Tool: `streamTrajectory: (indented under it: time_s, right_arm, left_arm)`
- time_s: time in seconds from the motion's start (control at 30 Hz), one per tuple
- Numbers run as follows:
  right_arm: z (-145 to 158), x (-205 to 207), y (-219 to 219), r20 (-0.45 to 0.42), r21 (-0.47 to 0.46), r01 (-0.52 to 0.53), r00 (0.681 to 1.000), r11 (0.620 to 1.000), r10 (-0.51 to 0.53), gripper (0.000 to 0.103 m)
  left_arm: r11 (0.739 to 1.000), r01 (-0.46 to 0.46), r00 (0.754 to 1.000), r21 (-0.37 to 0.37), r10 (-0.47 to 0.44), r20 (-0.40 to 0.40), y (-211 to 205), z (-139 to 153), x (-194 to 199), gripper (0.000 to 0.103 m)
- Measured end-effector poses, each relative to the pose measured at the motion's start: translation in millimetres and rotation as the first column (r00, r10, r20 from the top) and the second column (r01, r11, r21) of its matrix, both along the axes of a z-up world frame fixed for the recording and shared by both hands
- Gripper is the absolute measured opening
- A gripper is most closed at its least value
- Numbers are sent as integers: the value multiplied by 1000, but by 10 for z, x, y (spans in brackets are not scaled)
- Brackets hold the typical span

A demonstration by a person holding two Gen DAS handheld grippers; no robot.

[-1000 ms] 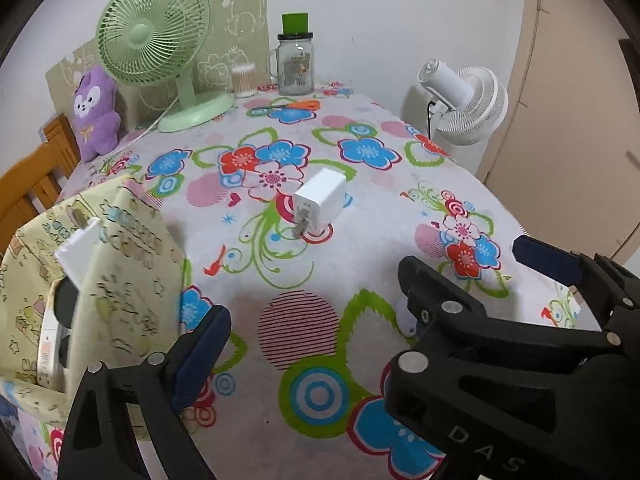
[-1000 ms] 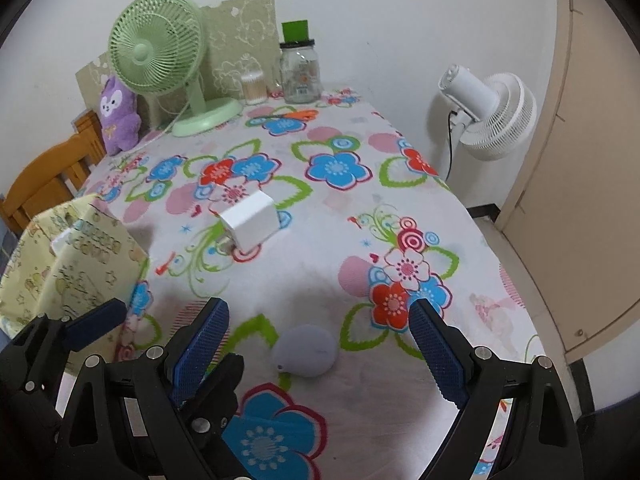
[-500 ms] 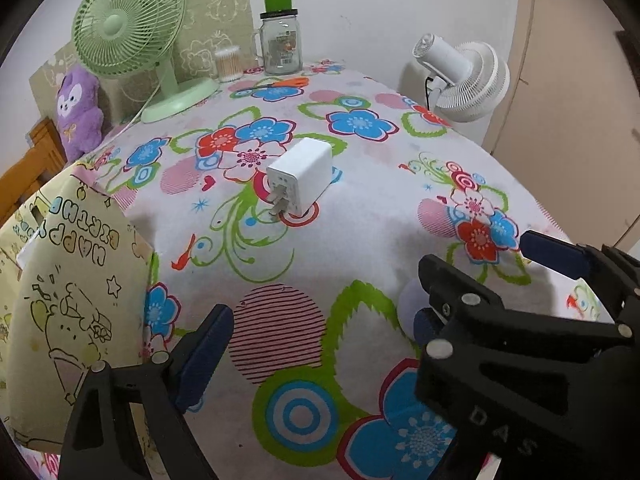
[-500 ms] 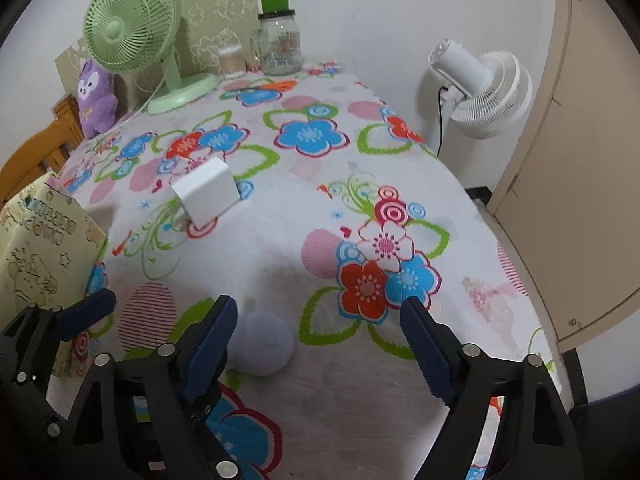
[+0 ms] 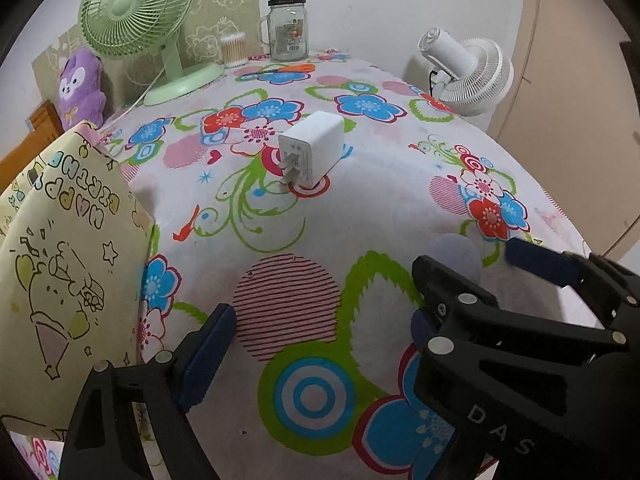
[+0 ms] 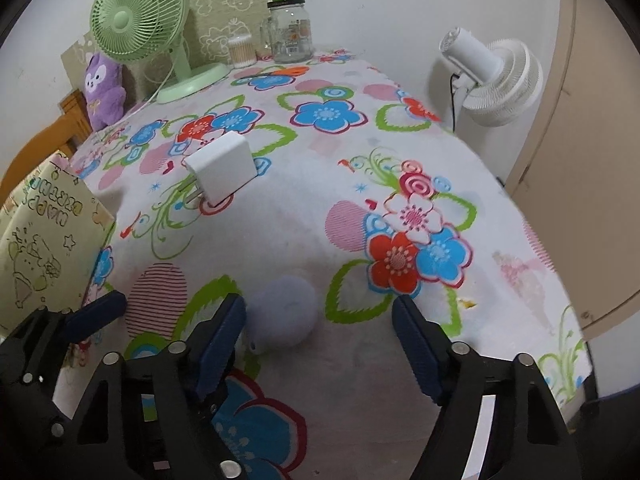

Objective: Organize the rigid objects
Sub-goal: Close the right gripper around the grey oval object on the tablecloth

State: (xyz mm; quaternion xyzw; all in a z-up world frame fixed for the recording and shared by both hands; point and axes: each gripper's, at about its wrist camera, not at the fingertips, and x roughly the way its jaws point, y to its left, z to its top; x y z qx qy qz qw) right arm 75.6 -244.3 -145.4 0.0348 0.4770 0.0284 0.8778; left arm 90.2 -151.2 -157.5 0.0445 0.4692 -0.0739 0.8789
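Note:
A pale lavender round puck (image 6: 284,312) lies on the flowered tablecloth (image 6: 360,160) between my right gripper's (image 6: 318,312) jaws. They are closing: the left pad (image 6: 224,332) is at the puck's edge and the right pad (image 6: 412,340) stands clear of it. In the left wrist view the puck (image 5: 452,252) shows partly behind that gripper. My left gripper (image 5: 316,340) is open over the cloth with nothing between its fingers; its right finger is mostly hidden under the right gripper. A white charger plug (image 5: 312,152) lies farther back, prongs toward me. A yellow paper gift bag (image 5: 60,260) stands at the left.
At the back stand a green desk fan (image 5: 132,12), a purple plush (image 5: 82,84), a cotton swab tub (image 5: 234,48) and a glass jar with a green lid (image 5: 288,32). A white floor fan (image 5: 468,68) sits beyond the table's right edge. A wooden chair (image 6: 44,140) is at the left.
Both grippers have sunk toward the table. The right gripper's jaws have narrowed around the puck, which now sits by the left pad. The bag's open top has left the view.

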Motion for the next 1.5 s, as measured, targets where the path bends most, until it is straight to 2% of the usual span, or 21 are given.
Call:
streamTrajectory:
  time_s: [0.13, 0.3, 0.43, 0.53, 0.63, 0.87, 0.9, 0.97, 1.03, 1.23, 1.3, 1.37, 1.5]
  right_arm:
    - [17, -21, 47, 9, 6, -10, 1000, 1000, 10, 65]
    - [23, -16, 108, 21, 1, -21, 1000, 1000, 21, 39]
    - [29, 17, 107, 17, 5, -14, 1000, 1000, 14, 38]
    - [63, 42, 107, 36, -3, -10, 999, 1000, 10, 30]
    - [70, 84, 112, 38, -11, -14, 999, 1000, 14, 27]
    - [71, 64, 73, 42, 3, -13, 999, 1000, 13, 29]
    - [74, 59, 68, 41, 6, -13, 999, 1000, 12, 30]
    - [68, 44, 57, 26, 16, -11, 1000, 1000, 10, 44]
    - [64, 18, 50, 20, 33, -9, 1000, 999, 8, 49]
    - [72, -71, 70, 17, 28, -1, 1000, 1000, 1, 51]
    - [80, -98, 88, 16, 28, -6, 1000, 1000, 5, 55]
    - [72, -120, 126, 16, 18, -16, 1000, 1000, 16, 64]
    - [8, -141, 177, 7, -6, -20, 1000, 1000, 20, 65]
  left_arm:
    - [1000, 3, 1000, 3, -3, 5, 3, -1, -4, 90]
    - [1000, 15, 1000, 25, -15, 16, -9, 6, -17, 91]
    - [1000, 16, 1000, 26, -16, 18, -13, 20, 23, 90]
    - [1000, 5, 1000, 16, -6, 17, 0, 28, 64, 89]
    - [1000, -1, 1000, 10, 1, 15, 11, 26, 96, 89]
    - [1000, 3, 1000, 2, -3, 20, 38, 44, 43, 89]
    - [1000, 2, 1000, -1, -2, 21, 45, 48, 31, 89]
    - [1000, 1, 1000, -5, -1, 22, 54, 52, -2, 89]
    - [1000, 3, 1000, -3, -3, 23, 56, 54, -37, 89]
    - [1000, 8, 999, -3, -8, 31, 83, 69, -133, 89]
    - [1000, 8, 999, -1, -8, 32, 89, 65, -155, 89]
    - [1000, 9, 1000, 4, -9, 30, 88, 49, -167, 89]
    - [1000, 14, 1000, 18, -14, 24, 81, 6, -167, 89]
